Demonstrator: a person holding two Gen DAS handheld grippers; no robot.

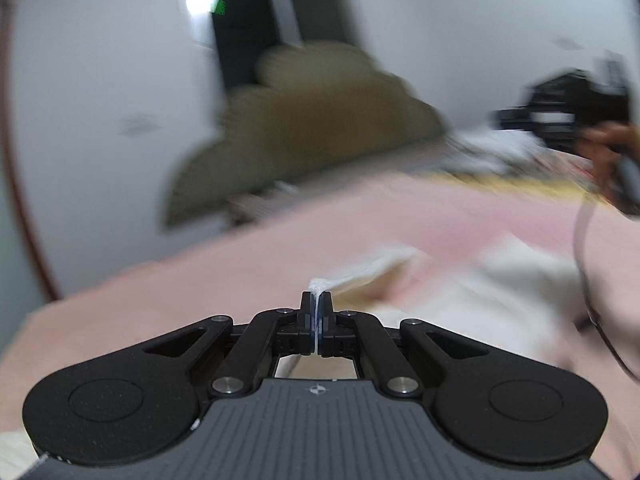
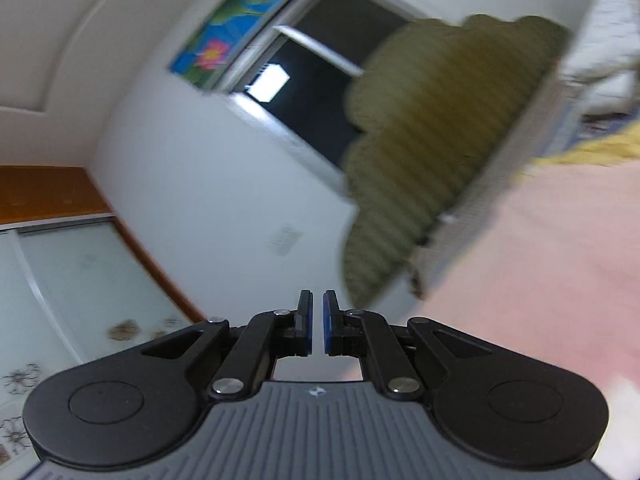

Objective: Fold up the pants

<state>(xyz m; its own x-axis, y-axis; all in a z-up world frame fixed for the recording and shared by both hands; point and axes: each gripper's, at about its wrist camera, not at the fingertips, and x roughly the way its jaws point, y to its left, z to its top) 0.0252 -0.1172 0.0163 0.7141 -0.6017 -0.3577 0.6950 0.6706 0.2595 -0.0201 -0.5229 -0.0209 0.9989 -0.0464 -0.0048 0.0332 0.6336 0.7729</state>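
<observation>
The cream-white pants (image 1: 472, 280) lie on a pink bed sheet (image 1: 248, 264), stretching to the right in the left wrist view. My left gripper (image 1: 316, 300) is shut on an edge of the pants, with a tuft of cloth pinched between the pads. The view is blurred by motion. My right gripper (image 2: 317, 312) is tilted above the bed, its jaws a narrow gap apart with nothing between them. It also shows at the far right of the left wrist view (image 1: 576, 120), held by a hand. The pants do not show clearly in the right wrist view.
An olive headboard (image 1: 312, 120) stands at the far edge of the bed against a white wall, also in the right wrist view (image 2: 432, 148). A dark window (image 2: 320, 80) is behind it. White bedding (image 1: 492, 148) and a yellow cloth (image 2: 592, 148) lie near the headboard. A black cable (image 1: 584, 248) hangs at right.
</observation>
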